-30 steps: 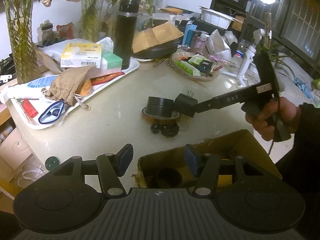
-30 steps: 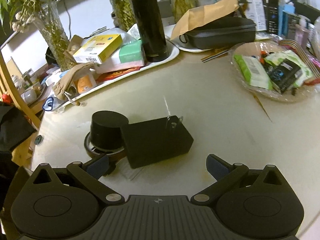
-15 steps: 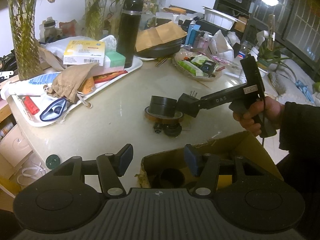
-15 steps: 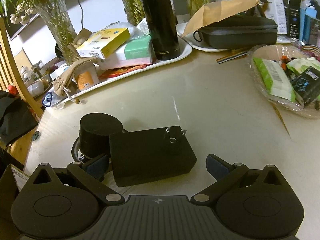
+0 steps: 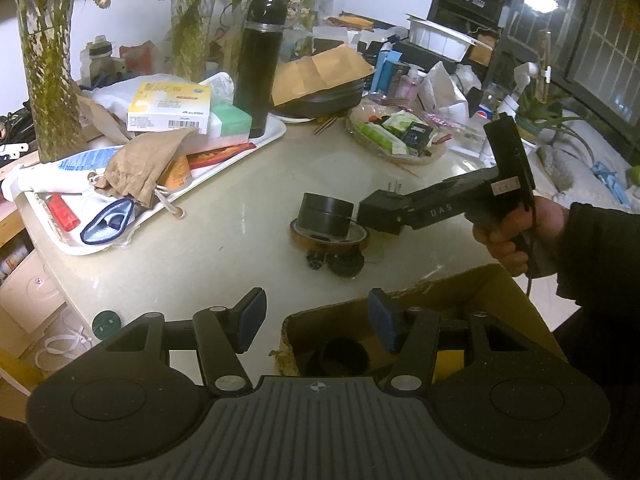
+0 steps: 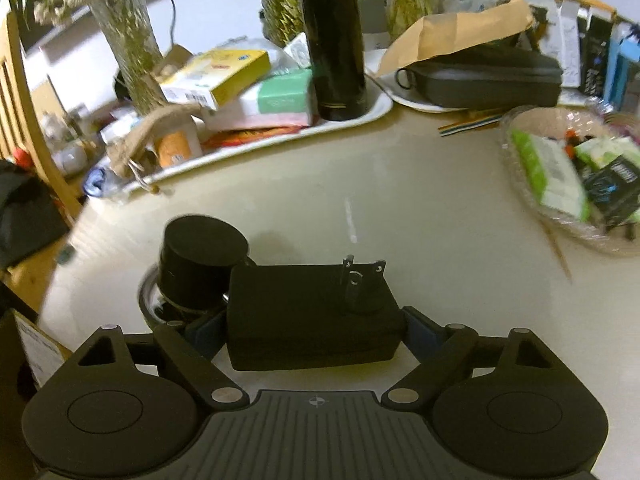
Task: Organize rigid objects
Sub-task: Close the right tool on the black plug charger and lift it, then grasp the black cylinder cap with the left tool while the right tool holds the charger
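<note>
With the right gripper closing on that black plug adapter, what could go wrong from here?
The right gripper jaws are closing around the power adapter, which sits right against the black cylinder on the tape roll; lifting may nudge or topple that. The adapter's upright prongs might also snag the cardboard box.

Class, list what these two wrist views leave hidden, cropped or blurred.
- Cardboard box: left wrist view, contents masked by the left gripper.
- Power adapter: right wrist view, side faces covered by the closing right gripper, so contact is unclear.
- Yellow box: print blurred.
- Snack basket: cropped at right edge.
</note>
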Demonstrator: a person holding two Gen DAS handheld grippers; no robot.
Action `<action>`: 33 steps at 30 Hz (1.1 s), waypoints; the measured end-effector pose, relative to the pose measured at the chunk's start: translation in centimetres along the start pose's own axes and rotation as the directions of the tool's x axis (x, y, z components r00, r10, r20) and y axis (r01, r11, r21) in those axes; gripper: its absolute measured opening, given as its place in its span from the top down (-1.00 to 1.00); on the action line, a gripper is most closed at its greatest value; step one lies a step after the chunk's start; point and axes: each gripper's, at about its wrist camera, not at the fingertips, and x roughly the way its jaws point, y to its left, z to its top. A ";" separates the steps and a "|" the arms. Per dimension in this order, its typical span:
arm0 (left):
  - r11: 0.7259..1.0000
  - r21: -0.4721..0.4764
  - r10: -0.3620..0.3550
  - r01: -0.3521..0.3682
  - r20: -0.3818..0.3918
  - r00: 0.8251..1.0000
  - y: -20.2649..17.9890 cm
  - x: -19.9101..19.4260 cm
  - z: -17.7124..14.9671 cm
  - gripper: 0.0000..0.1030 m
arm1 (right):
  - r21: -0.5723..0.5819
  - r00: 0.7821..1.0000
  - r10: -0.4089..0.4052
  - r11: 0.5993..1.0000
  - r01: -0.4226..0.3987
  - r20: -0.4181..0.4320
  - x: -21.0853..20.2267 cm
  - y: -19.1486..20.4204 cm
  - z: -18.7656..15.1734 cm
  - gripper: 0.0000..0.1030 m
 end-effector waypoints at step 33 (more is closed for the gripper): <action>0.999 0.043 0.018 -0.019 0.031 0.999 -0.2 -0.3 2.7 -0.07 | 0.013 0.962 -0.228 0.972 0.233 -0.150 -0.7 -1.1 -3.0 -0.73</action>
